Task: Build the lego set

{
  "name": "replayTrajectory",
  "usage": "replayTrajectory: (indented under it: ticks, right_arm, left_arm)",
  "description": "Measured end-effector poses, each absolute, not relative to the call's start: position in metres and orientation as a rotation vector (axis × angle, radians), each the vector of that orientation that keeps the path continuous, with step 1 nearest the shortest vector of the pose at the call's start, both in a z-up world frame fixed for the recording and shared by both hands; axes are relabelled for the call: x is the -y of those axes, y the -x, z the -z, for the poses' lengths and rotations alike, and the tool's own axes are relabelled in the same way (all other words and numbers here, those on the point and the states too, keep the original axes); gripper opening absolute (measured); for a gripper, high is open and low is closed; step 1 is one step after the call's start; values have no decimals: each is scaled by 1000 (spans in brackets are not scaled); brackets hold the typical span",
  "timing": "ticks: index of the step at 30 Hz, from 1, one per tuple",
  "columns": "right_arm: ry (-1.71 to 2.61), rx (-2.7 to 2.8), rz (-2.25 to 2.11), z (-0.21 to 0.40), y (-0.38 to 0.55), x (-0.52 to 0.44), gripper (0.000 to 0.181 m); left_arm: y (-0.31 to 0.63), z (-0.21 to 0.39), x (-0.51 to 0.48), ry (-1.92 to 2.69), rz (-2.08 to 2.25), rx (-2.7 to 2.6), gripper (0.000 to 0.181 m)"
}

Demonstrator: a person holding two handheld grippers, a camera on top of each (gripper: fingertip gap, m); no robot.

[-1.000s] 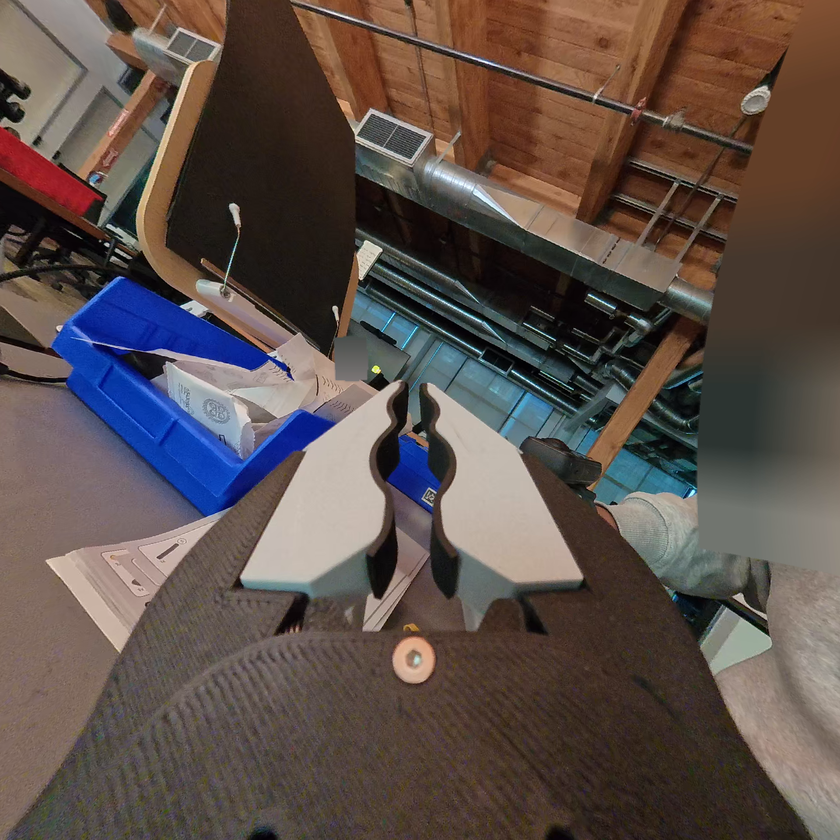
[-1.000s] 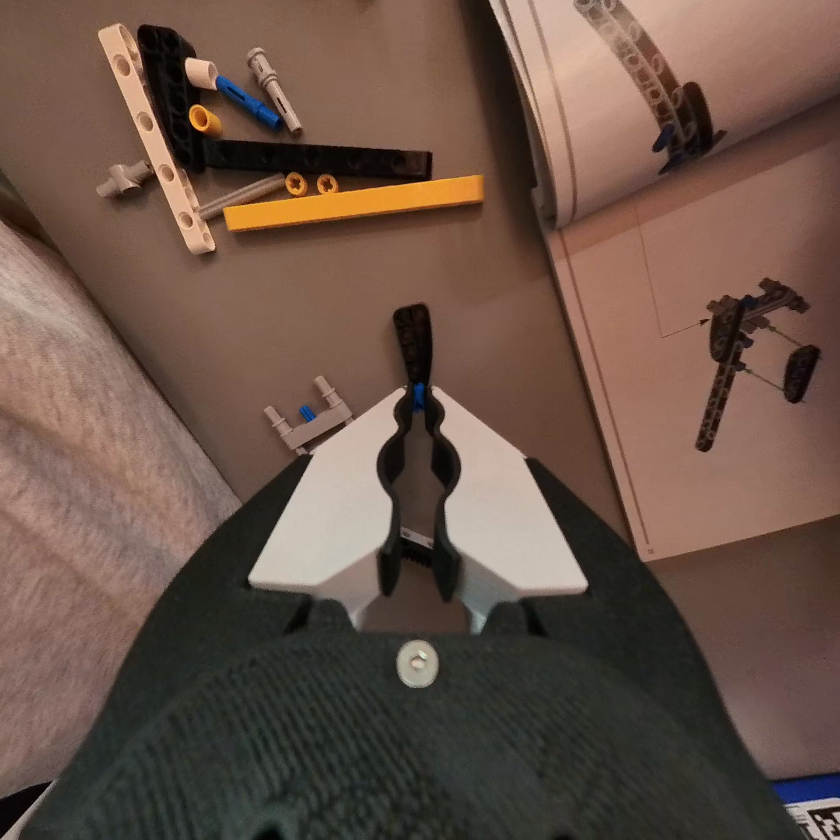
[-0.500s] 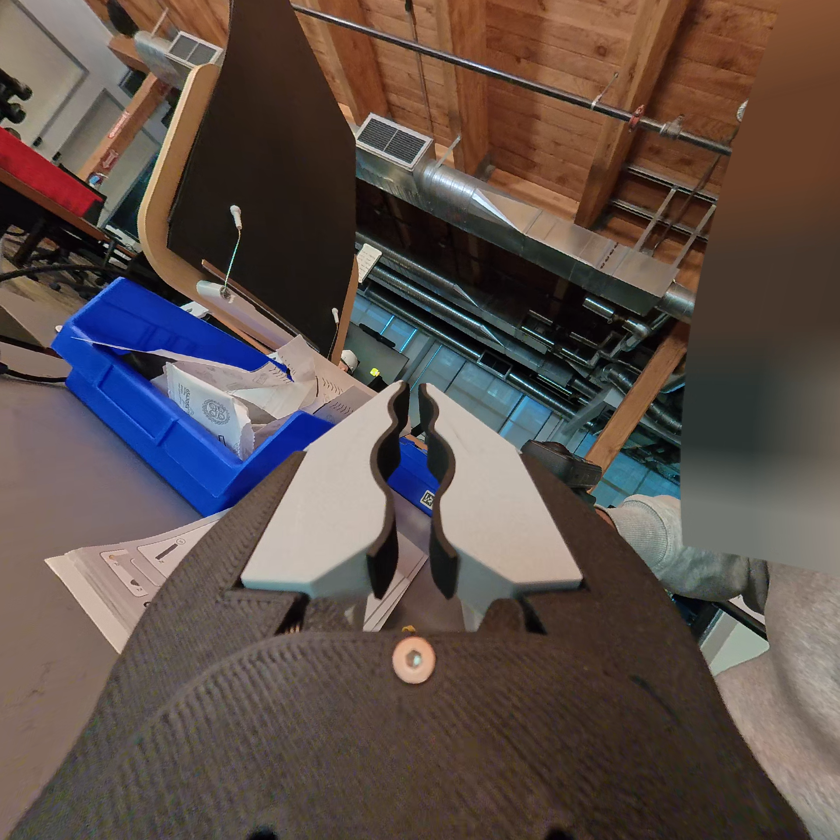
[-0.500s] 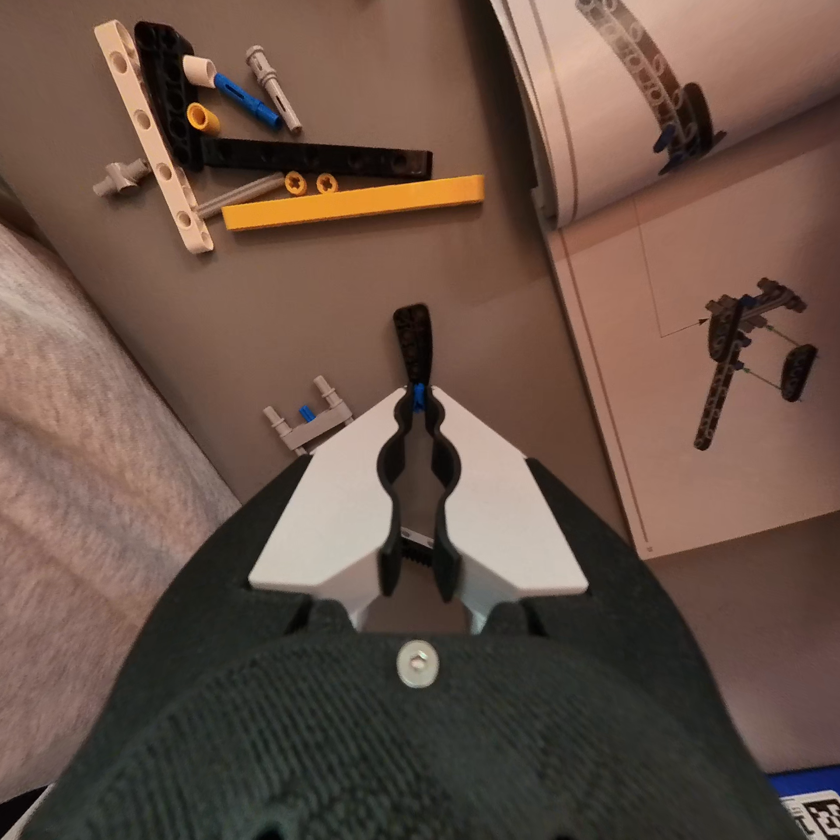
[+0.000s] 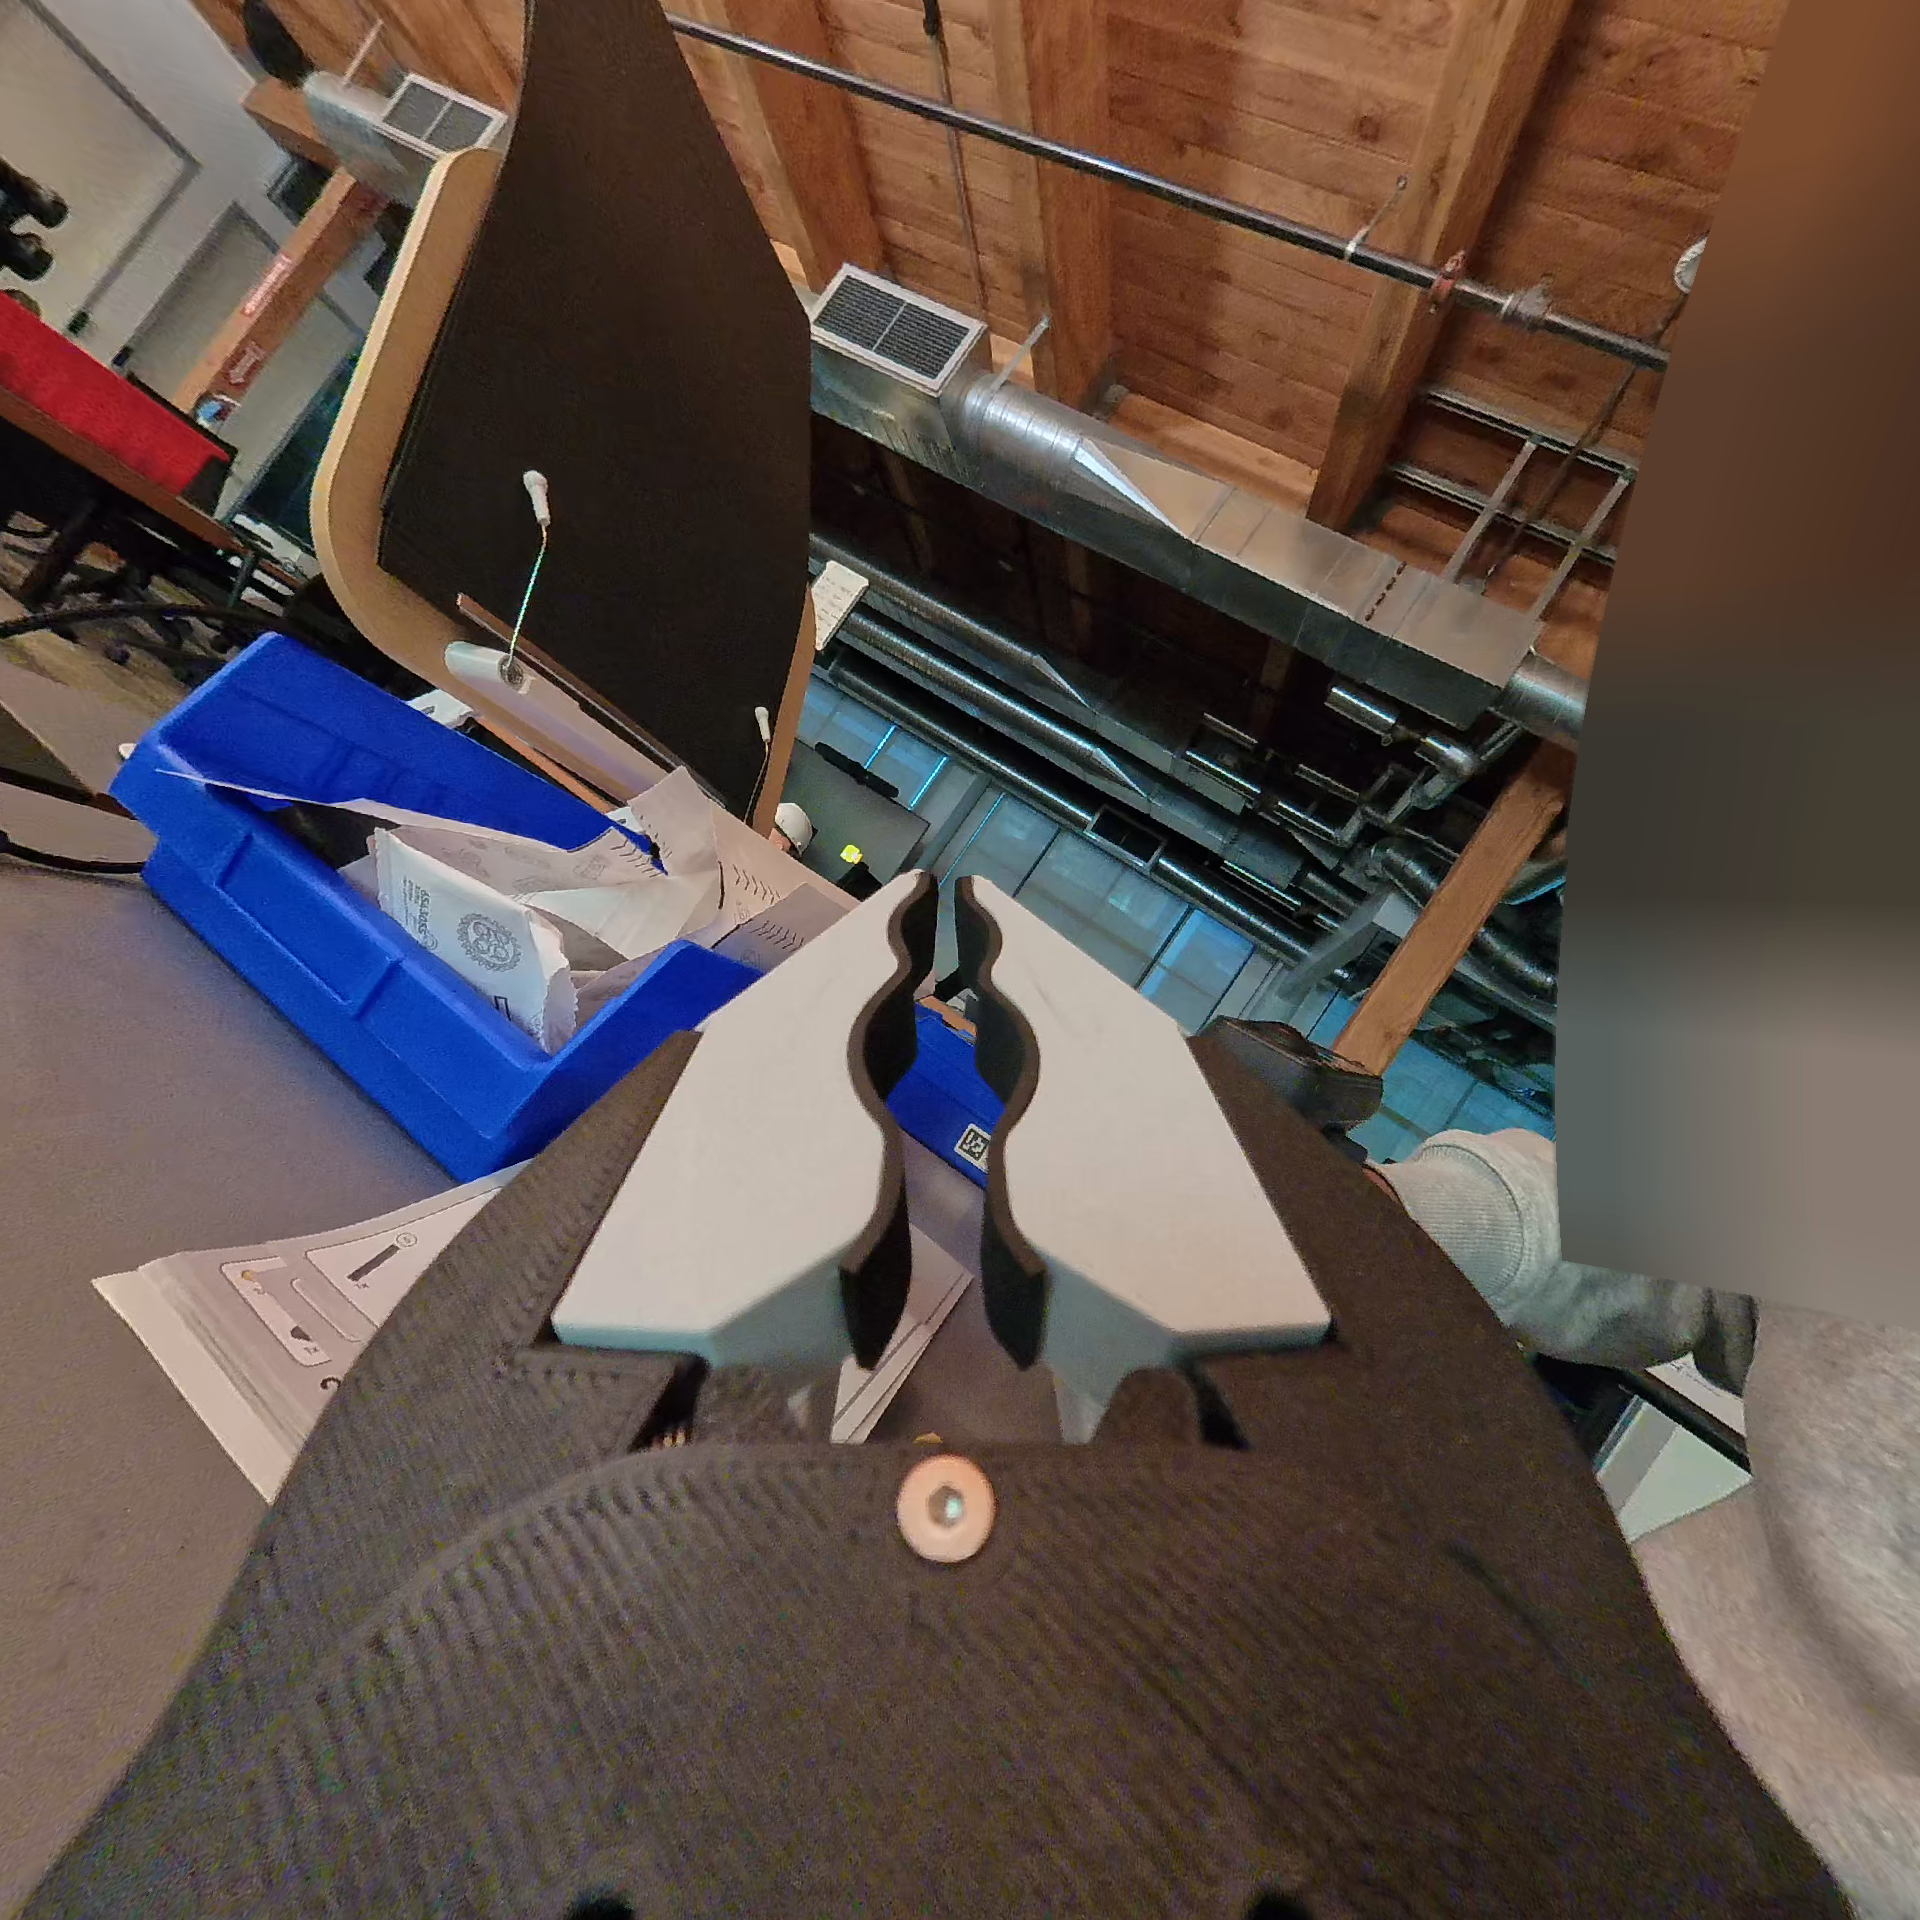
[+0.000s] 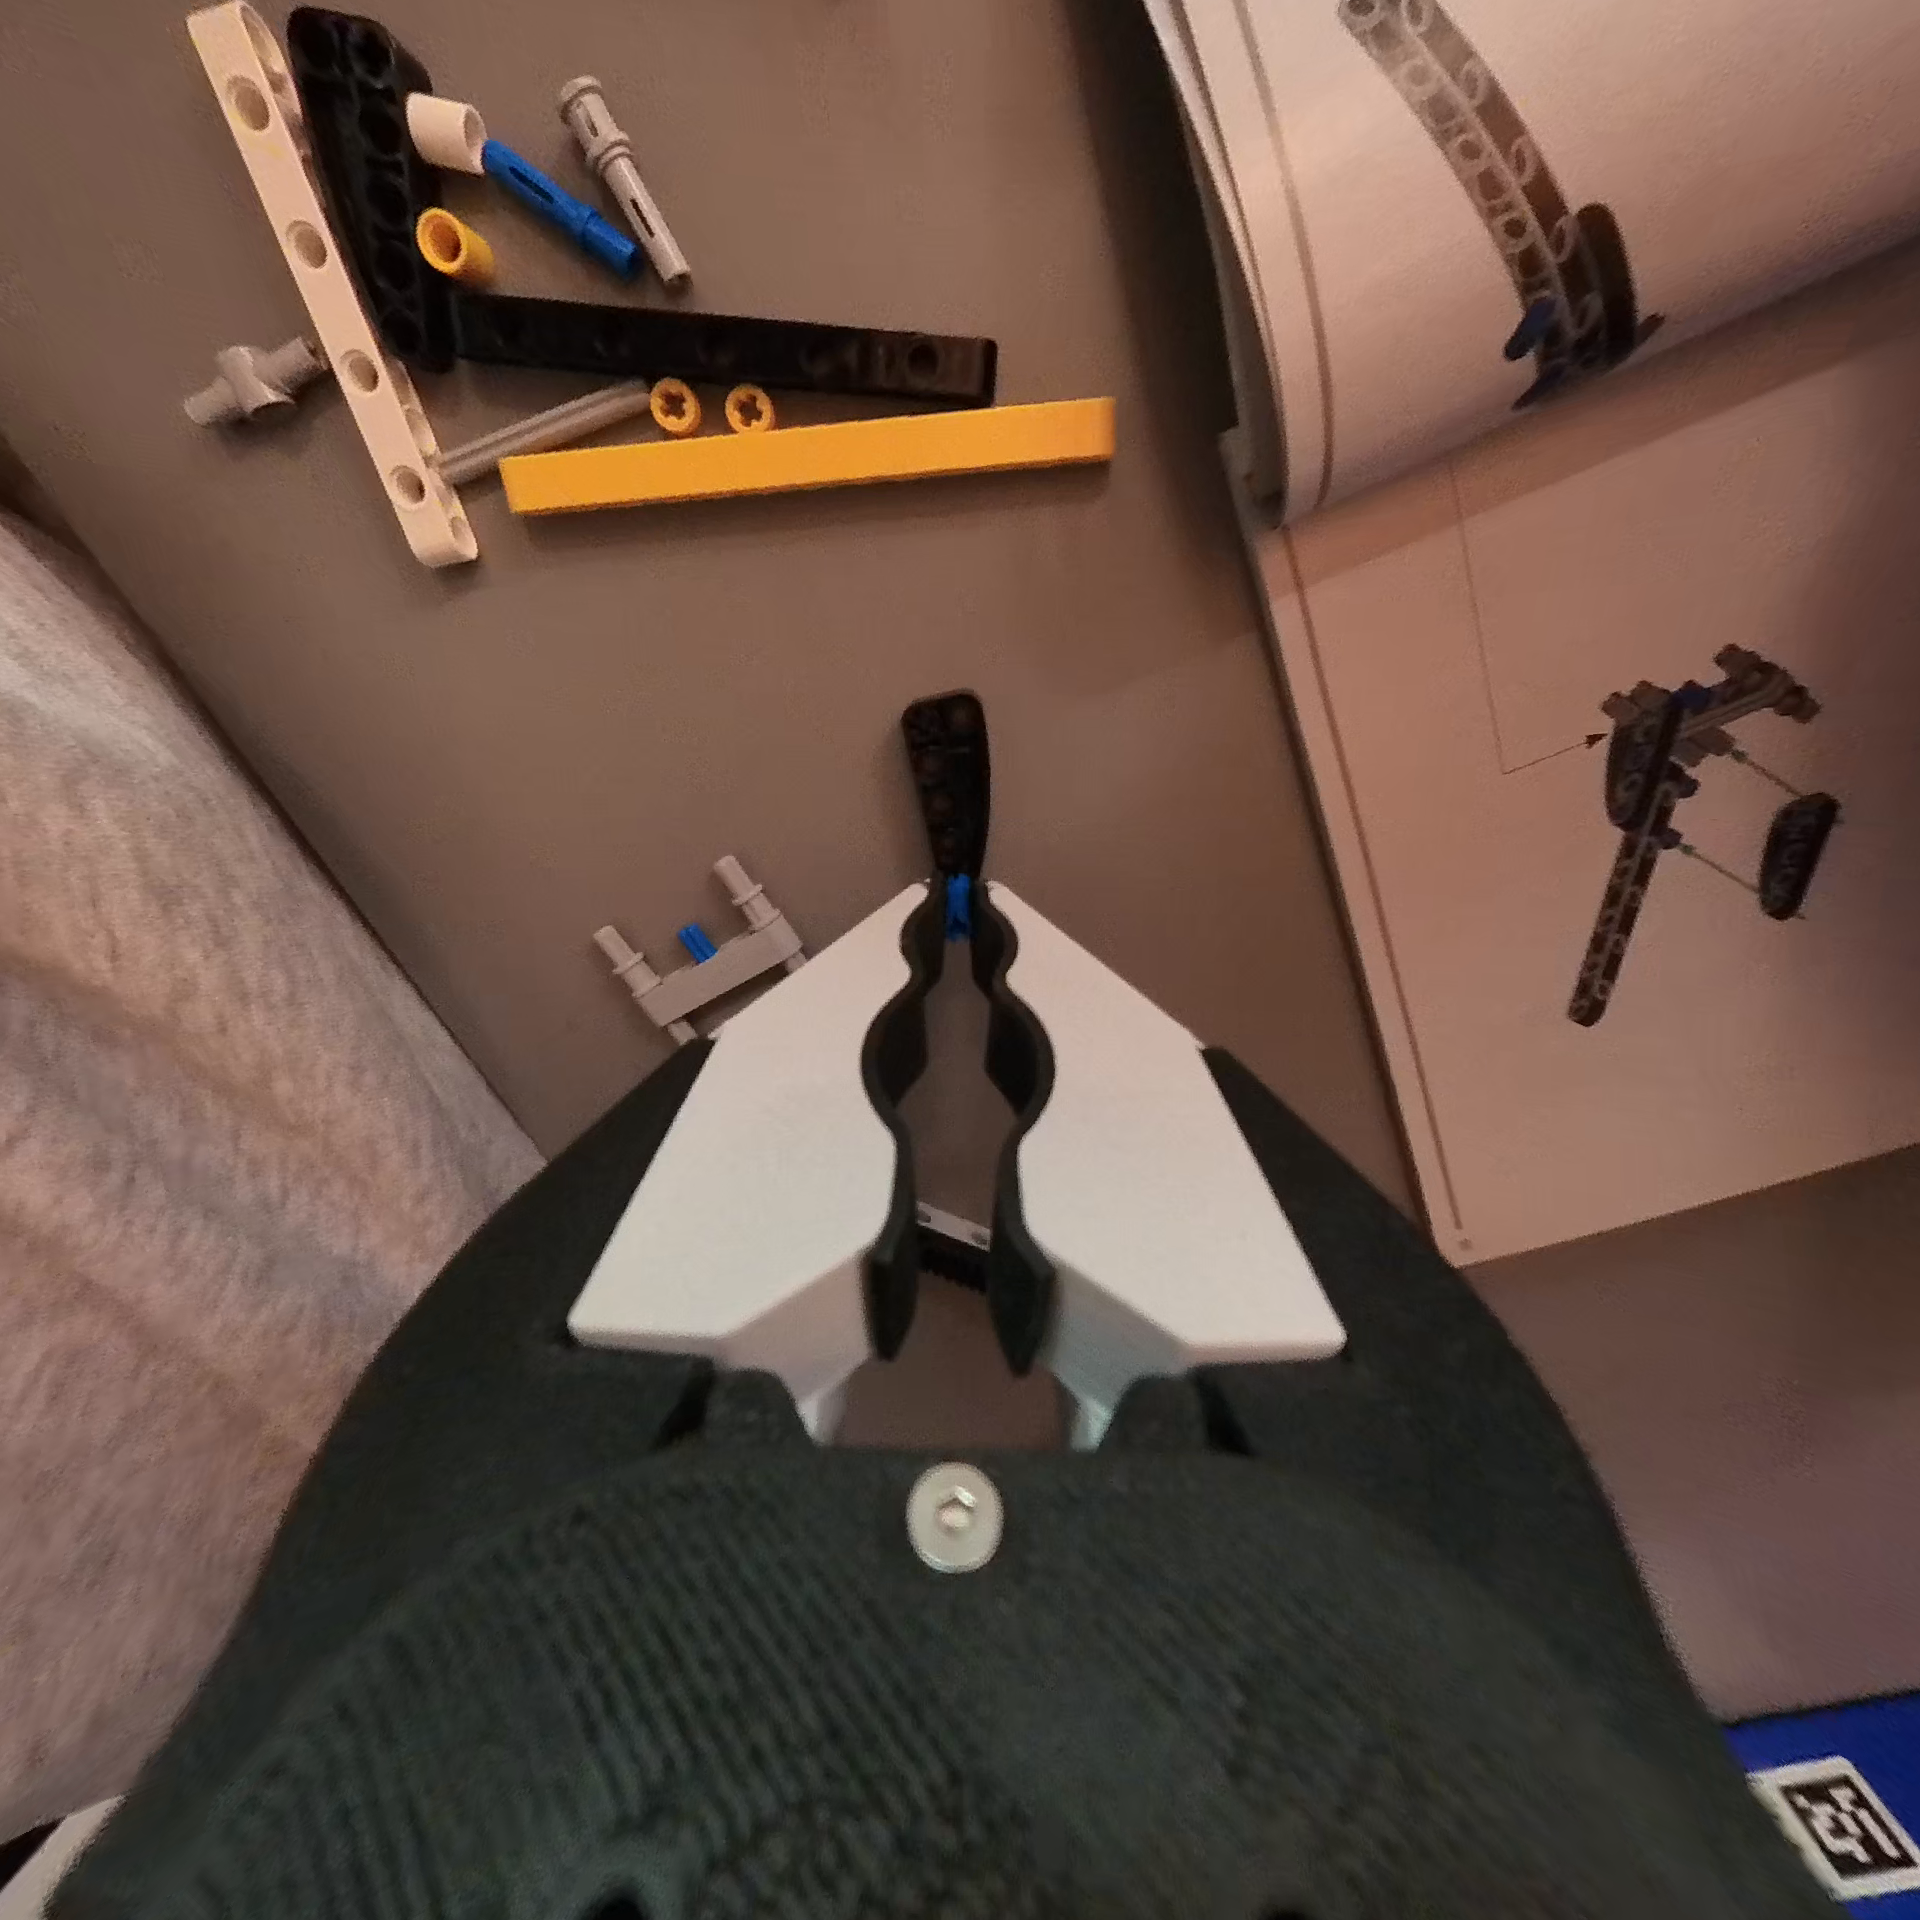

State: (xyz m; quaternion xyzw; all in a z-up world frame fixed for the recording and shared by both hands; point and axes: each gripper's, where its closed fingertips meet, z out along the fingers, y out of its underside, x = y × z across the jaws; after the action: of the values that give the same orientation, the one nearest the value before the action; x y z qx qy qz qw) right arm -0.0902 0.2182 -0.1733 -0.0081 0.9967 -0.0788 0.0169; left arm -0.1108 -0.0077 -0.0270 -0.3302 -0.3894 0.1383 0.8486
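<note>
A: Start close. What has the right gripper point(image 6: 958, 902) got?

B: Its tips are pinched on a blue pin point(image 6: 957, 906) that sits in the near end of a short black beam point(image 6: 948, 781). The beam points away from the camera, and I judge it is lifted off the table point(image 6: 727, 644). Gripping the pin rather than the beam would leave the beam's holes free for the next join.

A: And beside it?

B: A small grey sub-build point(image 6: 698, 966) with pins lies just left of the tips, on the table. It looks ready to take the beam, though that is a guess.

A: The left gripper point(image 5: 943, 896)?

B: Slightly apart at the tips, holding nothing, tilted up toward the ceiling. It seems parked out of the way.

A: Farther out?

B: The spare parts lie together at the far left: a white beam point(image 6: 330, 283), a long black beam point(image 6: 727, 348), a yellow beam point(image 6: 810, 455), loose pins. The manual point(image 6: 1558, 935) lies open on the right, so the step stays in sight.

A: Any writing?

B: The manual shows only diagrams. A blue bin point(image 5: 343, 977) beyond the left gripper holds torn paper bags point(image 5: 488, 935) with print I won't repeat, and the bin carries a square coded tag.
</note>
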Motion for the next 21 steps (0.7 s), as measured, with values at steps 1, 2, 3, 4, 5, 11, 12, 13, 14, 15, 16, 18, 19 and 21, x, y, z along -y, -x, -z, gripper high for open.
replayTrajectory:
  ticks: [1,2,3,4,5,11,12,13,14,15,16,18,19,21]
  right_arm:
    - [26,-3097,244,173,90,-218,4]
    - [29,-3097,243,173,90,-218,4]
    - [30,-3096,240,174,90,-218,4]
    - [35,-3097,237,174,90,-218,4]
    - [40,-3097,237,174,90,-218,4]
    - [64,-3102,236,181,89,-222,3]
    - [116,-3132,262,181,89,-221,4]
    - [169,-3167,281,181,89,-221,4]
    - [199,-3191,286,181,89,-221,4]
    - [190,-3198,287,181,89,-221,4]
    - [155,-3192,296,181,89,-221,4]
    - [90,-3164,328,181,90,-221,4]
    - [78,-3156,341,181,90,-221,4]
    - [86,-3155,356,180,89,-221,4]
  left_arm:
    - [111,27,8,696,-291,821,1]
    - [111,27,8,696,-291,821,1]
    - [111,27,8,695,-290,821,1]
    - [111,27,8,694,-290,820,1]
    - [111,27,8,694,-289,820,1]
    - [111,27,8,694,-289,821,1]
    - [111,27,8,694,-289,821,1]
    - [111,27,8,696,-290,821,1]
    - [111,28,8,697,-291,823,1]
    - [111,28,9,694,-293,824,1]
    - [111,28,10,689,-292,824,0]
    - [112,29,9,682,-276,822,1]
    - [112,29,9,681,-271,821,1]
    - [112,29,9,680,-270,823,1]
